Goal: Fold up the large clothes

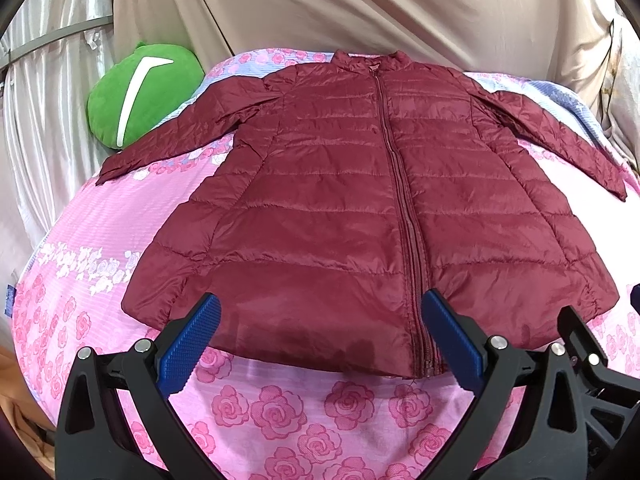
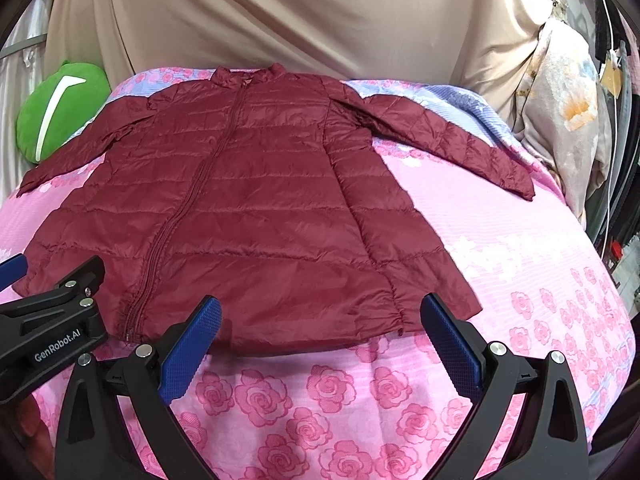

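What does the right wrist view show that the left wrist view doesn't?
Only the right wrist view shows the floral bedding bundle beside the bed and the left gripper's GenRobot.AI label. Only the left wrist view shows the silvery curtain and rail. Both show the maroon jacket spread flat and zipped, the green pillow, the rose bedsheet, and both open grippers.

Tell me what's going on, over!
Left gripper open, right gripper open, both empty above the hem. Jacket flat, zipped, sleeves spread, unfolded. Green plushie beside the left sleeve, not blocking.
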`<state>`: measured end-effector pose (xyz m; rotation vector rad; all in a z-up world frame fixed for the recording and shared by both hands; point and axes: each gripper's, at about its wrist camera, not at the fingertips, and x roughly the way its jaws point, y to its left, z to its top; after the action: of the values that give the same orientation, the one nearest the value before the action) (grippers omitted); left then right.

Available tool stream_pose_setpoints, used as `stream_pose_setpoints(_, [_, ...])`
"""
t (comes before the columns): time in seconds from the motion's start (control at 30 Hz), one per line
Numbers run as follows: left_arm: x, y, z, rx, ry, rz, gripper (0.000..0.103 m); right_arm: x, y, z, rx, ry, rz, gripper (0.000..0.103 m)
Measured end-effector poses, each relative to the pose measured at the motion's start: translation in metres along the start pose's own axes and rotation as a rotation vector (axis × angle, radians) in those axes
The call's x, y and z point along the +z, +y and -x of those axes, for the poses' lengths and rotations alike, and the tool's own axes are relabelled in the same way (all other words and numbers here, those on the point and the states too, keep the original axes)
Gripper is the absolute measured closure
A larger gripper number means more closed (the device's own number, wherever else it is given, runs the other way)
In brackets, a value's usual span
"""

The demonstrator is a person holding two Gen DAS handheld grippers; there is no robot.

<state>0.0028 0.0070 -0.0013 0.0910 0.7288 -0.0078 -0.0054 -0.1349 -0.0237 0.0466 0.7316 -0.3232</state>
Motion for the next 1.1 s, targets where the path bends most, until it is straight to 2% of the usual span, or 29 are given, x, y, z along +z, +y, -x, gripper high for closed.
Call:
stream_pose_setpoints(0.13, [0.011,0.009,-0.002,-0.042,-0.008,0.032,0.005,0.010,-0.017,-0.003,0.022,0.014,-0.041,0.005])
stream_pose_setpoints(0.2, [0.017,0.014,-0.003,-0.082,-0.017,0.044,0.005,0.018,-0.039,-0.013,0.057,0.035,-0.106,0.005])
stream_pose_setpoints(0.27, [0.025,0.022,-0.007,-0.120,-0.023,0.058,0.005,0.030,-0.074,-0.031,0.069,0.058,-0.197,0.005])
stream_pose_setpoints(0.37, [0.037,0.035,-0.013,-0.134,-0.042,0.084,0.005,0.043,-0.130,-0.059,0.043,0.088,-0.321,0.005])
stream_pose_setpoints(0.6, [0.069,0.062,-0.035,-0.141,-0.072,0.130,0.005,0.067,-0.272,-0.140,-0.059,0.137,-0.581,0.005])
stream_pose_setpoints(0.77, [0.093,0.074,-0.053,-0.059,-0.097,0.125,0.005,0.086,-0.345,-0.191,-0.097,0.118,-0.697,0.008])
stream_pose_setpoints(0.87, [0.104,0.082,-0.065,-0.044,-0.094,0.143,0.005,0.094,-0.371,-0.213,-0.121,0.098,-0.739,0.009])
stream_pose_setpoints(0.97, [0.112,0.089,-0.074,-0.072,-0.103,0.169,0.005,0.102,-0.395,-0.235,-0.123,0.088,-0.781,0.011])
stream_pose_setpoints(1.03, [0.118,0.090,-0.079,-0.120,-0.106,0.162,0.005,0.103,-0.407,-0.247,-0.127,0.094,-0.822,0.017])
stream_pose_setpoints(1.1, [0.123,0.089,-0.083,-0.110,-0.101,0.149,0.005,0.106,-0.418,-0.258,-0.139,0.093,-0.867,0.024])
